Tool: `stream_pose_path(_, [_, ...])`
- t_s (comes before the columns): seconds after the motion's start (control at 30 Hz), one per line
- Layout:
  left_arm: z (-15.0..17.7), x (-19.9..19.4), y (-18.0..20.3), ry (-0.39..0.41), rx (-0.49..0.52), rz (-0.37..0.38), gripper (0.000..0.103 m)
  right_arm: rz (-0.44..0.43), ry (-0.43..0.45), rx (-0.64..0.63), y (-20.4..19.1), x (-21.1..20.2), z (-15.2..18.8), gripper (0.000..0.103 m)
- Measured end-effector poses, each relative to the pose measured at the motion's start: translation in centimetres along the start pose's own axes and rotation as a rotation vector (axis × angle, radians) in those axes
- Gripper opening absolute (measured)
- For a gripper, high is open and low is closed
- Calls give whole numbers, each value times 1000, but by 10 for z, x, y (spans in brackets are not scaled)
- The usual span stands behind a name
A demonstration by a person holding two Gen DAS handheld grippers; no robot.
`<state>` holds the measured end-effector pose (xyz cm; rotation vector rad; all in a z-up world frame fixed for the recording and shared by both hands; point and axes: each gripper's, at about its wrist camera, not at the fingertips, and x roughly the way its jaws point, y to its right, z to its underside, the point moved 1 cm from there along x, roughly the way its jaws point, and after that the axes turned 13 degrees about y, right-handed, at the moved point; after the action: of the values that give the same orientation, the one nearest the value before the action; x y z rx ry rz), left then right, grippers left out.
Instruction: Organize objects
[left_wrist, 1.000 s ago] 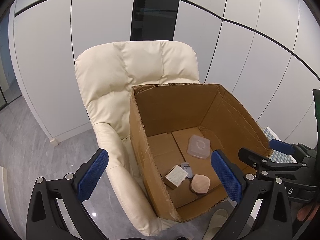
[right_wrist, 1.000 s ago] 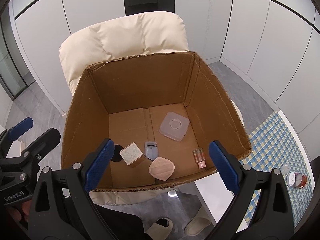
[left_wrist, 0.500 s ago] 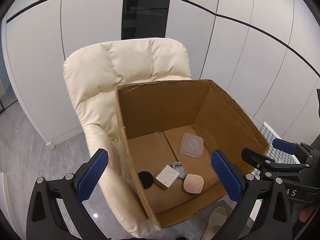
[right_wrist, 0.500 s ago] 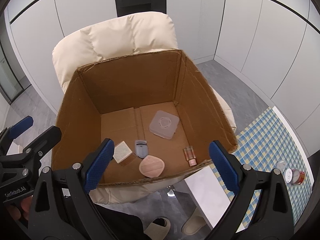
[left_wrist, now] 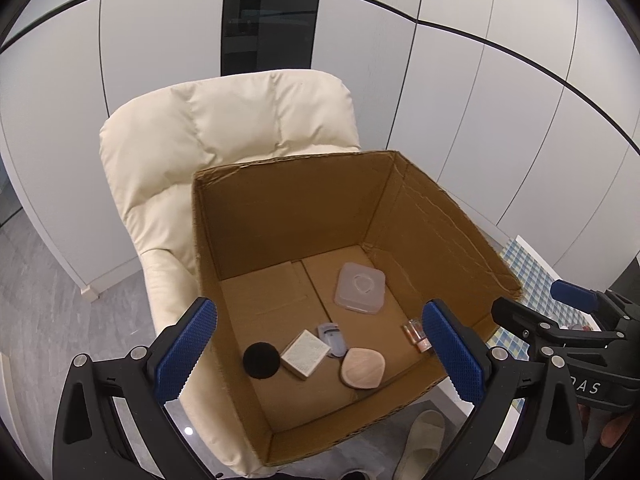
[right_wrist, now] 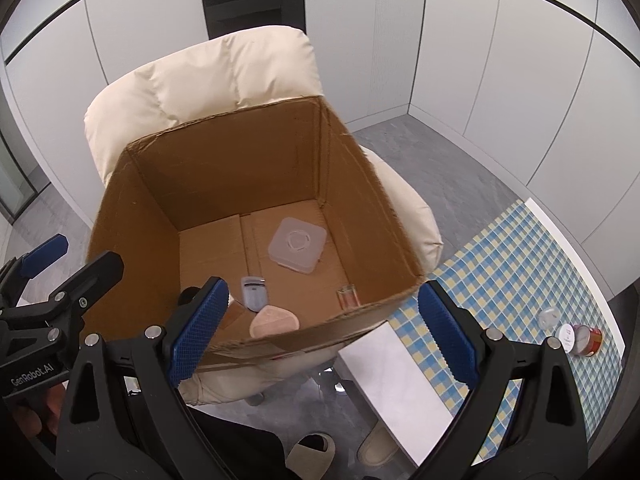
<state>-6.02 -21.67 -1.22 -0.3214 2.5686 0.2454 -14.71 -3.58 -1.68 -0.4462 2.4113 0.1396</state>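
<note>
An open cardboard box [left_wrist: 280, 216] [right_wrist: 152, 184] rests on a cream armchair. On its floor lie a clear square case [left_wrist: 360, 288] [right_wrist: 297, 244], a black round puff [left_wrist: 261, 360], a white square box [left_wrist: 305, 354], a bluish curler [left_wrist: 333, 338] [right_wrist: 253, 293], a pink pad [left_wrist: 362, 368] [right_wrist: 274, 322] and a small glass bottle [left_wrist: 416, 332] [right_wrist: 348, 299]. My left gripper [left_wrist: 320, 356] hangs open above the box's near side, holding nothing. My right gripper [right_wrist: 320, 334] is open over the box's near right corner, also holding nothing.
The armchair [left_wrist: 224, 128] [right_wrist: 224, 72] stands before white wall panels. A table with a blue-yellow checked cloth [right_wrist: 512, 264] lies to the right, bearing small jars [right_wrist: 576, 336]. Slippers [right_wrist: 312, 452] and grey floor show below.
Both views have swung rightward, so the box has slid left in each. In the left view more of the box floor shows, including the black puff and the bottle.
</note>
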Motion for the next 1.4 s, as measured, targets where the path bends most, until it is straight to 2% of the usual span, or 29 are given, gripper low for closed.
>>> stream_pose_path(0.23, [0, 3, 23, 2, 47, 32, 102, 26, -1, 17, 17, -5, 3, 97])
stream_pose_path(1.4, [3, 16, 95, -18, 102, 132, 102, 136, -4, 101, 89, -23, 17, 97])
